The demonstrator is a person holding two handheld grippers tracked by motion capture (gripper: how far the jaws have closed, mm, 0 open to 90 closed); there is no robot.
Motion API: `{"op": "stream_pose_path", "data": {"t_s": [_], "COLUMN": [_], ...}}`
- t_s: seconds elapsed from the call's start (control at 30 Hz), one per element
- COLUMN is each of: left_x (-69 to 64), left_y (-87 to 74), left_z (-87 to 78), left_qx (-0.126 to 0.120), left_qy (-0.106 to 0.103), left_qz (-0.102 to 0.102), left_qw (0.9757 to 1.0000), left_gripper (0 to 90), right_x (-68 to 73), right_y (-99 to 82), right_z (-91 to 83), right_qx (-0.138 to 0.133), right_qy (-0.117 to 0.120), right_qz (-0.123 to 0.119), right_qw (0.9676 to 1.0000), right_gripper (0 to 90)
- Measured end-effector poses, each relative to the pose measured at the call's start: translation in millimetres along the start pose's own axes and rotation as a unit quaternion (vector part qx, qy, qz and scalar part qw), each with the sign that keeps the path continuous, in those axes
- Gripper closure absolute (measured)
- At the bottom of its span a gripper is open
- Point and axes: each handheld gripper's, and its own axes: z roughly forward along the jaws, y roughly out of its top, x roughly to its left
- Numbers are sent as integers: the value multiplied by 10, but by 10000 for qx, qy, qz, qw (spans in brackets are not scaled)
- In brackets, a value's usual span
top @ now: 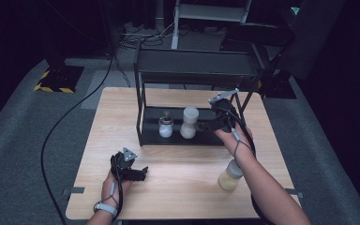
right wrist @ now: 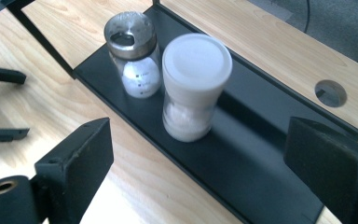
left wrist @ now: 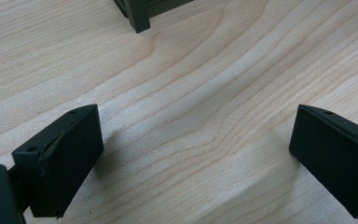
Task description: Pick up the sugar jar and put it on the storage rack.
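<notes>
— Wooden table (top: 183,168) runs wide and bare across the lower left of the high view. What sits there?

— Low at the left, the left gripper (top: 138,172) rests near the table's front edge, its jaws spread apart with nothing between them. Open board lies all around it, up to the foot of the black rack (top: 143,105).

— And the left gripper view?

— Close wood grain between the two black pads (left wrist: 70,154), and at the top edge one rack leg (left wrist: 137,16) that the high view shows much smaller.

— Moving to the middle?

— On the rack's lower shelf (top: 206,138) stand a glass shaker with a metal top (top: 166,126) and, just beside it on its right, a white-capped jar (top: 189,123). The shelf to the right of the jar is free.

— The right side?

— The right gripper (top: 205,125) hangs at the shelf's right part, near the white-capped jar but apart from it, jaws standing open and empty. In the right gripper view the jar (right wrist: 196,86) and shaker (right wrist: 133,53) stand upright, close together; whether they touch I cannot tell. That view shows the holes in the shaker's lid, and a round hole in the table (right wrist: 331,92) behind the rack.

— Anything nearer the front?

— A bottle of pale yellowish stuff (top: 229,176) stands at lower right, partly behind the person's right forearm (top: 267,187), near the table's front edge.
</notes>
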Motion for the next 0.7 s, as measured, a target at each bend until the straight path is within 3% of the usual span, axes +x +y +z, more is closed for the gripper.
{"op": "stream_pose_path", "data": {"t_s": [0.23, 0.7], "left_x": [1, -8], "left_y": [1, -1], "left_z": [0, -2], "left_qx": [3, 2], "left_qy": [-1, 15], "left_qz": [9, -10], "left_qw": [10000, 10000], "left_gripper": [29, 29], "right_x": [4, 123], "right_y": [-190, -566], "right_z": [-268, -604], "right_qx": [-71, -305], "right_qy": [41, 67], "right_qz": [-122, -217], "right_qw": [9999, 9993], "right_gripper": [81, 81]}}
